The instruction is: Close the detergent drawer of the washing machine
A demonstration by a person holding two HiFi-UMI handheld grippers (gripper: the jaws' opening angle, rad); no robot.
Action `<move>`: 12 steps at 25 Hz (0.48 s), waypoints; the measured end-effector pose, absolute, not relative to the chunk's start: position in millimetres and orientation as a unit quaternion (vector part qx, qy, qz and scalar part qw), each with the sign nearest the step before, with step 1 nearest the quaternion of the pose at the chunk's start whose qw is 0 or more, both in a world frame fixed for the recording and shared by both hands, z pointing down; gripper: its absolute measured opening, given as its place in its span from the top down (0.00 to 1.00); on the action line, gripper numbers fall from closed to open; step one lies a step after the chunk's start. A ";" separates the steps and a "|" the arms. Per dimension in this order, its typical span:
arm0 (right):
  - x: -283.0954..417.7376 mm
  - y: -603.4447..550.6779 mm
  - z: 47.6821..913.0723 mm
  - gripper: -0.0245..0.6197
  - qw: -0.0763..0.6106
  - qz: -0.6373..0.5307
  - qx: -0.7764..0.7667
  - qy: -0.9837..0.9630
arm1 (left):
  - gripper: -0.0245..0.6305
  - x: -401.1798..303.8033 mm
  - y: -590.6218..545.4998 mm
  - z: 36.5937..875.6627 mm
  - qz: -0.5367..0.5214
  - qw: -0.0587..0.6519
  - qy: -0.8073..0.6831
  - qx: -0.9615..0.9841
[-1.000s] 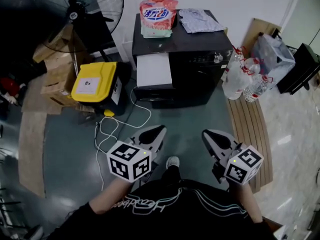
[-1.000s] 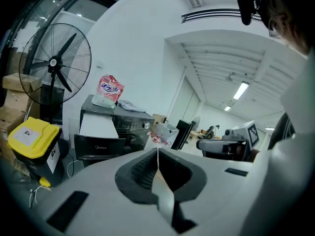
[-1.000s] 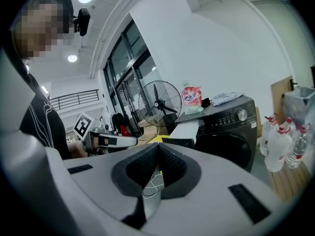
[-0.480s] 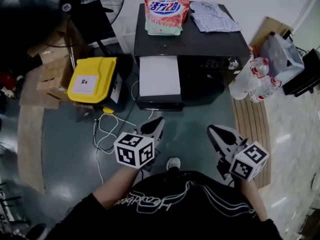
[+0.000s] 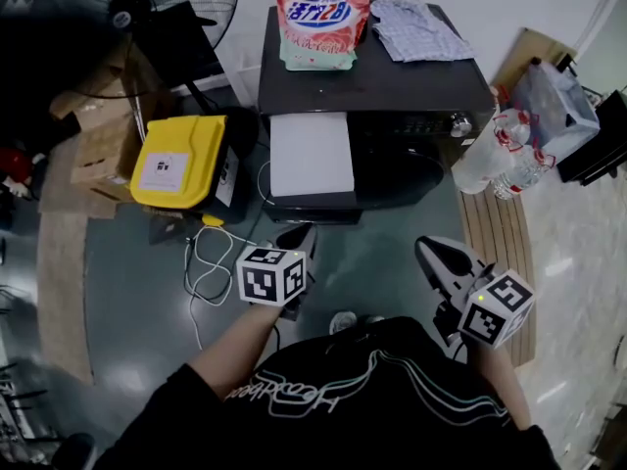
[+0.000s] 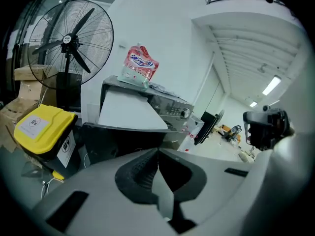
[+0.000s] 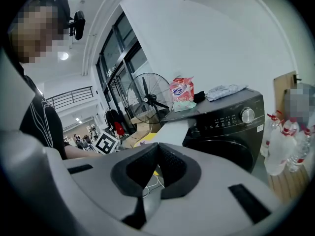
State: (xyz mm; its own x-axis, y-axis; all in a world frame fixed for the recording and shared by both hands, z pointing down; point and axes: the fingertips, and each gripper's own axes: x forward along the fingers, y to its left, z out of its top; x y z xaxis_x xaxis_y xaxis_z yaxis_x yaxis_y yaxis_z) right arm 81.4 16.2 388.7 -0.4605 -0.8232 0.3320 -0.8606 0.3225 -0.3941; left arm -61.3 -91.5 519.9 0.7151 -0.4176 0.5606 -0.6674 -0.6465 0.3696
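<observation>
A black washing machine (image 5: 411, 86) stands ahead of me. Its detergent drawer (image 5: 312, 155) is pulled out at the left of the front and shows a pale flat top. My left gripper (image 5: 297, 239) is shut and empty, just short of the drawer's front edge. My right gripper (image 5: 429, 252) is also shut and empty, lower right, in front of the round door. In the left gripper view the drawer (image 6: 129, 112) lies beyond the closed left gripper (image 6: 157, 152). The right gripper view shows the drawer (image 7: 172, 131) left of the control panel, past the closed right gripper (image 7: 157, 147).
A pink detergent bag (image 5: 318, 18) and a folded cloth (image 5: 419, 29) lie on the machine. A yellow-lidded bin (image 5: 181, 160), a standing fan (image 5: 137, 13) and cardboard boxes are at the left. Bottles (image 5: 490, 155) stand at the right. White cable (image 5: 211, 262) trails on the floor.
I have stepped closer, so the machine and drawer fill more of the view. The left gripper has moved forward toward the drawer front. The right gripper has shifted slightly right.
</observation>
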 end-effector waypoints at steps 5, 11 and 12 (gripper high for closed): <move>92.3 2.7 388.7 0.92 0.027 0.265 0.520 -0.812 | 0.92 -61.9 -103.8 529.9 0.227 0.283 -0.326 0.873; 104.5 -17.1 390.1 0.92 0.025 0.276 0.504 -0.818 | 0.92 -64.8 -117.0 531.1 0.230 0.285 -0.353 0.861; 106.8 -20.5 390.7 0.92 0.026 0.278 0.502 -0.819 | 0.92 -64.6 -117.6 531.1 0.231 0.283 -0.355 0.861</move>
State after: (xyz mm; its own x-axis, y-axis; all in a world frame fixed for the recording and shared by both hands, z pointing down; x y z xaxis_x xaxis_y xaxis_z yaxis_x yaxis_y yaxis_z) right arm 106.8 -20.5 390.7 -0.4954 -0.8071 0.3214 -0.8360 0.3423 -0.4289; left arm -64.6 -117.6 531.1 0.6415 -0.4807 0.5978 -0.7417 -0.5876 0.3234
